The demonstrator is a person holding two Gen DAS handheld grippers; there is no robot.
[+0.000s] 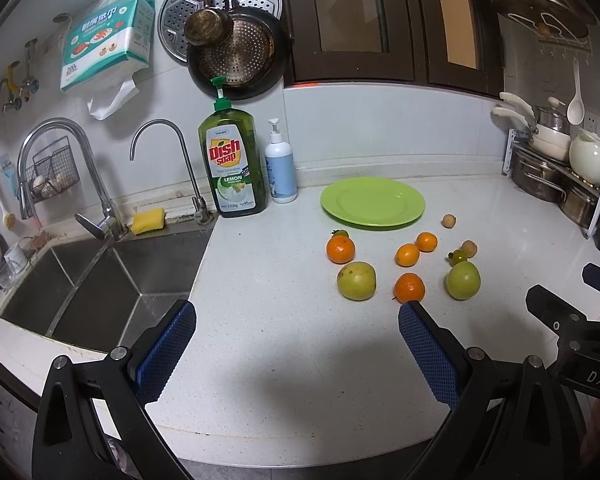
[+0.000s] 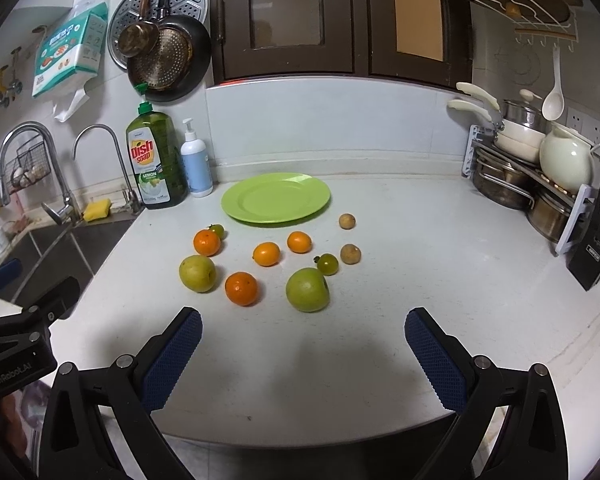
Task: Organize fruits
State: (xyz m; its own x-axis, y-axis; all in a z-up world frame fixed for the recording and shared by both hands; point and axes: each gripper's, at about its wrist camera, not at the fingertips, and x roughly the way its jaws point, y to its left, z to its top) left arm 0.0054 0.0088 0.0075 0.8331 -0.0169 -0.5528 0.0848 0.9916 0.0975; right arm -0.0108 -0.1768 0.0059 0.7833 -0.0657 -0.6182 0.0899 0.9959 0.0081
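Both grippers sit low over the near edge of the counter, left gripper (image 1: 296,346) and right gripper (image 2: 303,350), each with black plastic arms and blue pads (image 2: 174,356) with a knobbly grid texture. Fingers on both are spread wide, nothing between them

Counter (image 2: 420,272) is pale speckled stone, kinda glossy. Fruit is scattered loose around the middle of it, none on the plate yet:
- two round green apples (image 2: 307,289) and (image 2: 197,273), smooth skin, nearest the front
- a dimpled orange (image 2: 241,288) between them, another one (image 2: 207,242) further back toward the sink side
- two smaller oval orange ones (image 2: 266,254) and (image 2: 299,242) mid-group
- two small green tomatoes (image 2: 327,264) and (image 2: 217,230) with stems
- two little rough brown balls (image 2: 350,254) and (image 2: 347,221) on the rack side

Flat round lime green plate (image 2: 275,199) sits behind the fruit, toward the back edge. Green dish soap bottle (image 2: 156,160) and a white pump bottle (image 2: 196,164) stand at the back corner by the steel sink (image 1: 100,280)
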